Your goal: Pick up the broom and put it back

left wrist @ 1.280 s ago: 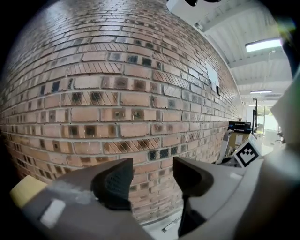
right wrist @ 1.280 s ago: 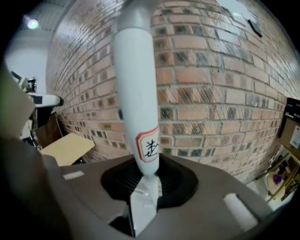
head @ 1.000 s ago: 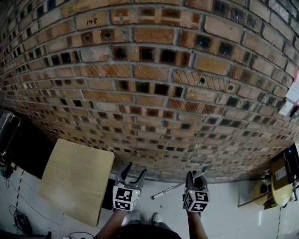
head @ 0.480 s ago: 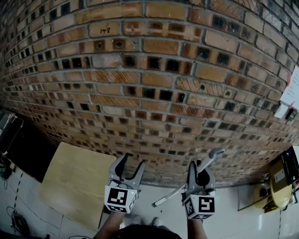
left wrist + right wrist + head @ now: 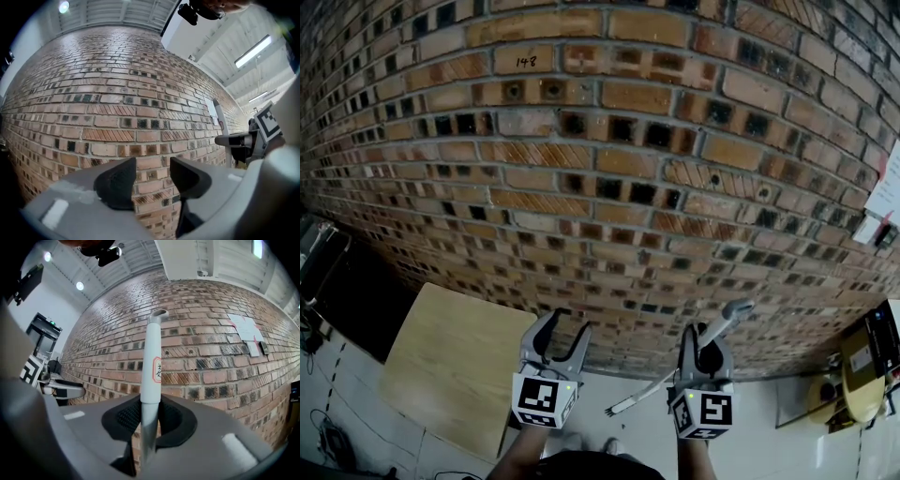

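Two grey plastic two-jaw grippers sit nearest, at the bottom of the head view, each carrying one white cube printed with black square markers. The left gripper [image 5: 567,328] [image 5: 152,177] holds its two black, finely ribbed pads [image 5: 117,183] apart, and only bare wall shows in the gap. The right gripper [image 5: 703,345] [image 5: 150,417] has its two matching pads pressed onto the broom [image 5: 727,319] [image 5: 153,357]. The broom is a slim round pole, dull metal low down and smooth pale-grey plastic above the jaws, ending in a small hooked cap. One red-edged label with a handwritten mark is stuck on the plastic part just above the pads. In the head view the pole slants from lower left to upper right through the jaws, with its lower end over the pale floor [image 5: 769,441]. I cannot make out its brush end. The two grippers are side by side and apart, both pointing at the wall.

Beyond them, one flat, square-cornered panel of light wood [image 5: 450,366] stands left of the grippers, near the foot of the wall. One yellow rounded object [image 5: 853,380] sits at the floor's right edge.

Farthest, one rough red-brown brick wall [image 5: 609,169] [image 5: 117,93] [image 5: 211,333] fills every view, many of its bricks pierced by dark square holes. A few white paper sheets [image 5: 886,183] [image 5: 246,326] hang on its right side.
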`<state>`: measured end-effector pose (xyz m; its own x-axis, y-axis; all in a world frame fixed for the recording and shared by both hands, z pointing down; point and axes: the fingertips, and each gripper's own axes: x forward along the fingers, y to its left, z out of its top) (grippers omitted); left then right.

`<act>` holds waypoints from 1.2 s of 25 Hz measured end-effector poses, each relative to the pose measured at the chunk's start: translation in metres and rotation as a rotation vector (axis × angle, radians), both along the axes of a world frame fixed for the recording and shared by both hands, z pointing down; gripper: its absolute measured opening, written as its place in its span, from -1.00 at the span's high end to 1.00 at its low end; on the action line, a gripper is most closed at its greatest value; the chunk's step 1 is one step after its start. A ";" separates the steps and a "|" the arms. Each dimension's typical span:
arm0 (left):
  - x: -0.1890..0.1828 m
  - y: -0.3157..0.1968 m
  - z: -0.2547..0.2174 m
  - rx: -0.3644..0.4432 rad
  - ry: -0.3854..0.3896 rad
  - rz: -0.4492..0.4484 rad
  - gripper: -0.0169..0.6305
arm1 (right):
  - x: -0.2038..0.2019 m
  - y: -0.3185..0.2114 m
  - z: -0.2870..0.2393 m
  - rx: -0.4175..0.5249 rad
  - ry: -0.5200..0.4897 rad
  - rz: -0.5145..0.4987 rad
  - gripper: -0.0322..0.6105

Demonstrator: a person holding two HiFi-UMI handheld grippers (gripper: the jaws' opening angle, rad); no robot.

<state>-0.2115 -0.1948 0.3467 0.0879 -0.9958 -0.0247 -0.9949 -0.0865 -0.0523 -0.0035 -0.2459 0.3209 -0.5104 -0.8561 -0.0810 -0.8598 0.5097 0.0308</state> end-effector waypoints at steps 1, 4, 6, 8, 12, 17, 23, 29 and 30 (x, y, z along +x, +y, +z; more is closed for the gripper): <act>-0.001 -0.001 0.001 -0.004 0.000 -0.009 0.27 | -0.002 0.000 0.001 0.000 0.003 -0.003 0.67; -0.004 -0.002 0.000 0.010 0.019 -0.015 0.27 | -0.006 -0.001 0.002 -0.001 0.010 -0.012 0.67; -0.005 -0.002 -0.002 0.028 0.030 -0.010 0.20 | -0.008 -0.002 0.003 -0.004 0.011 -0.016 0.67; -0.006 -0.003 -0.002 0.031 0.035 -0.012 0.20 | -0.009 -0.004 0.005 -0.007 0.012 -0.018 0.67; -0.006 -0.007 -0.001 0.026 0.034 -0.007 0.20 | -0.008 -0.006 0.008 -0.015 0.012 -0.019 0.67; 0.005 -0.014 0.002 0.013 0.034 0.030 0.20 | 0.001 -0.008 0.014 -0.027 0.006 -0.011 0.67; 0.034 -0.027 0.009 -0.007 0.030 0.110 0.20 | 0.031 -0.011 0.022 -0.046 -0.006 0.033 0.67; 0.082 -0.044 0.018 -0.032 0.025 0.223 0.20 | 0.073 -0.009 0.034 -0.063 0.008 0.087 0.67; 0.091 -0.047 0.020 -0.037 0.023 0.244 0.20 | 0.081 -0.008 0.036 -0.064 0.011 0.098 0.67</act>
<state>-0.1205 -0.2418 0.3664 0.3253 -0.9456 0.0063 -0.9453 -0.3253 -0.0224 0.0777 -0.2543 0.3566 -0.4246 -0.9052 -0.0191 -0.9054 0.4245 0.0103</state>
